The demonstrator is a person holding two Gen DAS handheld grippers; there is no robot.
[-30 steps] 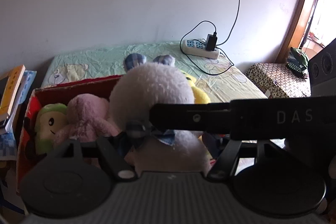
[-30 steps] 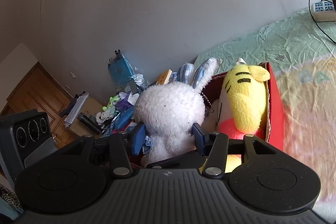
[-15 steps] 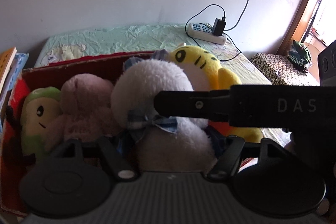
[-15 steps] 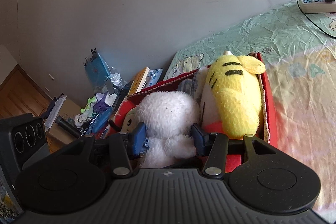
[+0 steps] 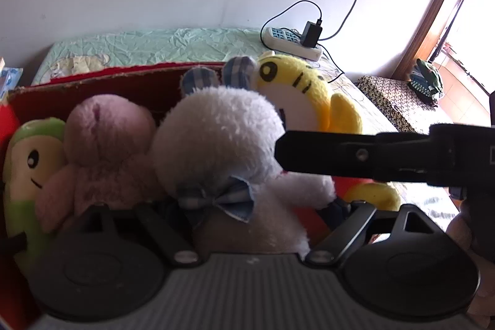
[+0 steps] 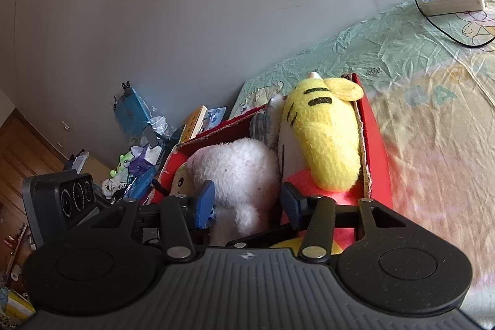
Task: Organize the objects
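Red cardboard box (image 5: 92, 79) sits on bed w/ green sheet (image 6: 386, 51); all positions ref. the box. Inside box: white plush rabbit (image 5: 222, 141) w/ blue checked bow at centre, pink plush (image 5: 105, 141) touching its left side, green-and-yellow plush (image 5: 27, 163) at far left wall, yellow tiger plush (image 6: 324, 138) against right wall. L gripper (image 5: 247, 206): jaws opening, spread either side of the rabbit's body; pads not seen pressing on it. R gripper (image 6: 247, 200): jaws at mid width, blue pads closed on the rabbit's lower body, approx. the box's near side; its black finger crosses the left wrist view over the rabbit. Power strip (image 6: 451, 0) w/ charger lies on bed well beyond box, near wall. Books and clutter (image 6: 139, 150) off bed, left of box.
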